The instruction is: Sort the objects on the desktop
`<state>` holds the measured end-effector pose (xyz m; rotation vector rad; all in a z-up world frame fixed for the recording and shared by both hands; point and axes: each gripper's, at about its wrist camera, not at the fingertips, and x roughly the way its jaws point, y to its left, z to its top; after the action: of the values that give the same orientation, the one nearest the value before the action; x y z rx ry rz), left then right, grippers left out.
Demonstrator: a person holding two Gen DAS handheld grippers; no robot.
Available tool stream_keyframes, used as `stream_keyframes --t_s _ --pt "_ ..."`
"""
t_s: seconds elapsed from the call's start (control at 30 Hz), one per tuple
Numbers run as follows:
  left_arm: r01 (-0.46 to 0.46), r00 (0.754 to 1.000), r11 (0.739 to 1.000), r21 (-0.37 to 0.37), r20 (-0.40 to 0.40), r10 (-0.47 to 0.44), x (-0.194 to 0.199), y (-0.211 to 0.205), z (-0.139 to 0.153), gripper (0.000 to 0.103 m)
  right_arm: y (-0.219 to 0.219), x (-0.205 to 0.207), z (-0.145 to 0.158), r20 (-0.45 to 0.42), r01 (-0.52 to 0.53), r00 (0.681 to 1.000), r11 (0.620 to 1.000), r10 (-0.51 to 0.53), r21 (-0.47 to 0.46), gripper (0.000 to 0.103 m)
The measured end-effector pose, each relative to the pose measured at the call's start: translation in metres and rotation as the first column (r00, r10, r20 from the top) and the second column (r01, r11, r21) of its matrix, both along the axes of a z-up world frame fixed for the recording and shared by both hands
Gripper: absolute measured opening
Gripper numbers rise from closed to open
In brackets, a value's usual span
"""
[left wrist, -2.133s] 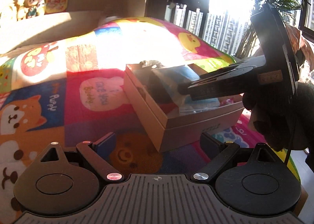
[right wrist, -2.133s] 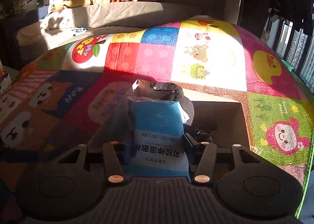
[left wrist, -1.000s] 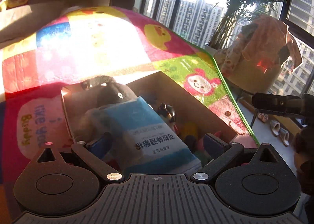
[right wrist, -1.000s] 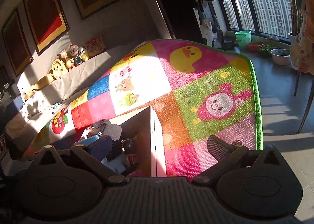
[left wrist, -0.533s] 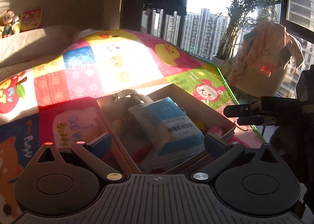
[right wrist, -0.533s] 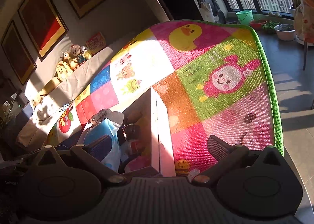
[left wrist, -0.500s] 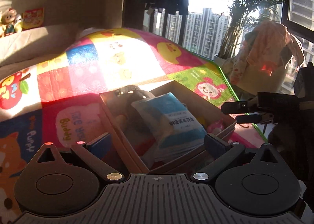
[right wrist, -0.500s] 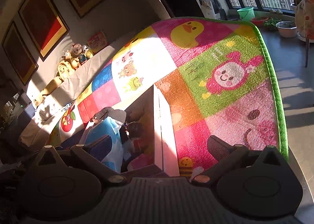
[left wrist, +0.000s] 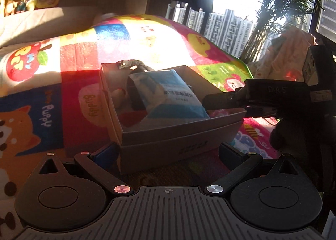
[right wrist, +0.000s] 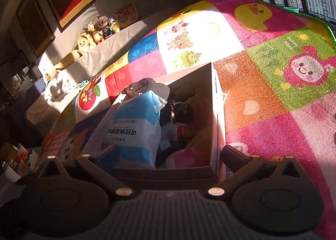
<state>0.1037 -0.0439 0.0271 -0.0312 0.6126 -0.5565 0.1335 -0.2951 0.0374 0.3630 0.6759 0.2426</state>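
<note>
A grey cardboard box (left wrist: 168, 135) stands on a colourful play mat. A blue and white packet (left wrist: 168, 97) leans inside it on top of several small toys, also seen as the packet (right wrist: 134, 130) from above. My left gripper (left wrist: 168, 151) is open, low in front of the box's near corner, holding nothing. My right gripper (right wrist: 170, 153) is open just above the box's near wall (right wrist: 163, 173), with nothing between its fingers. In the left wrist view the right gripper (left wrist: 226, 105) reaches over the box's right rim, held by a dark-gloved hand (left wrist: 294, 135).
The play mat (right wrist: 262, 97) spreads around the box, with its green edge (right wrist: 327, 27) on the window side. A sofa back with plush toys (right wrist: 92, 36) lies beyond. A potted palm (left wrist: 273, 19) and draped clothes (left wrist: 289, 50) stand by the window.
The right gripper let go of the blue packet, which now lies in the box, swung away and came back over the box. The left gripper has dropped lower in front of the box.
</note>
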Motion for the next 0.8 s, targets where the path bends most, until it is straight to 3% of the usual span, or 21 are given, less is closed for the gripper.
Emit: stream_keyframes --t_s 0.2,0.4,0.47,0.6,0.7,0.8 --pt "-0.196 0.98 0.981 0.0 0.04 0.196 -0.004 0.047 0.004 0.103 0.048 0.015 0.0 -0.019 -0.08 0.996 0.994 0.082 0.071 0.103" --pt "-0.399 0.917 0.91 0.112 0.072 0.393 -0.036 0.058 -0.001 0.103 0.067 -0.031 -0.006 -0.021 0.02 1.0 0.997 -0.022 -0.076 0.103" --pt "-0.368 0.929 0.923 0.115 0.083 0.36 -0.052 0.055 -0.007 0.103 0.069 -0.053 -0.012 -0.028 0.016 0.999 0.994 -0.019 -0.105 0.103" --pt "-0.34 0.939 0.935 0.104 -0.013 0.343 -0.053 0.049 -0.022 0.103 0.079 -0.086 -0.027 -0.016 0.032 0.999 0.97 -0.037 -0.24 0.103" --pt "-0.361 0.931 0.925 0.122 -0.007 0.364 -0.047 0.044 -0.023 0.103 0.084 -0.087 -0.035 -0.01 0.06 0.998 0.935 -0.068 -0.349 0.103" --pt "-0.345 0.936 0.927 0.147 -0.021 0.351 -0.037 0.037 -0.028 0.103 0.082 -0.076 -0.038 -0.043 0.077 0.994 0.926 -0.099 -0.369 0.103"
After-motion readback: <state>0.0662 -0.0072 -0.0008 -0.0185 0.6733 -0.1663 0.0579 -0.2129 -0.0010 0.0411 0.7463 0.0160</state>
